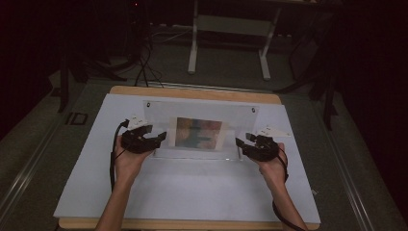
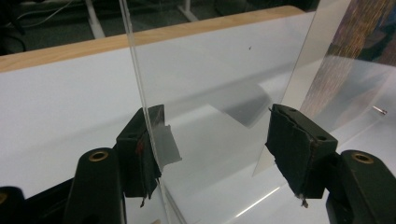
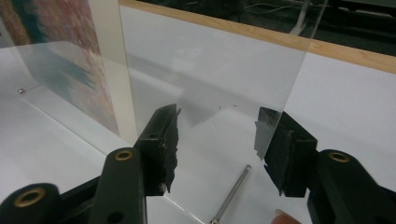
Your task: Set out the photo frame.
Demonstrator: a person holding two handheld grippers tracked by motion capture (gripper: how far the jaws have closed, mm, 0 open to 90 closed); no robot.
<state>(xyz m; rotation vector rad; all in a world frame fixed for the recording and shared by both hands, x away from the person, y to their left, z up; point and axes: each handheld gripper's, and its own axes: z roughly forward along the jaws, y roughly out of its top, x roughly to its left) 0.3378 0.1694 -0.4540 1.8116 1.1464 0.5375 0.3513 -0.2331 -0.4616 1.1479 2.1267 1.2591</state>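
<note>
Acrylic frame [image 1: 202,130] held a colourful print [image 1: 198,133] and stood upright, long side running across the table [image 1: 86,183]. Left tool [image 1: 161,139] and right tool [image 1: 239,143] both gaped wide around its end edges, not clamping.

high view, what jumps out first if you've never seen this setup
A clear acrylic frame with a colourful print stands mid-table on the white sheet. A black tool flanks each end, the left tool and right tool, jaws apart astride the panel edges. A metal pin lies by the right one.
</note>
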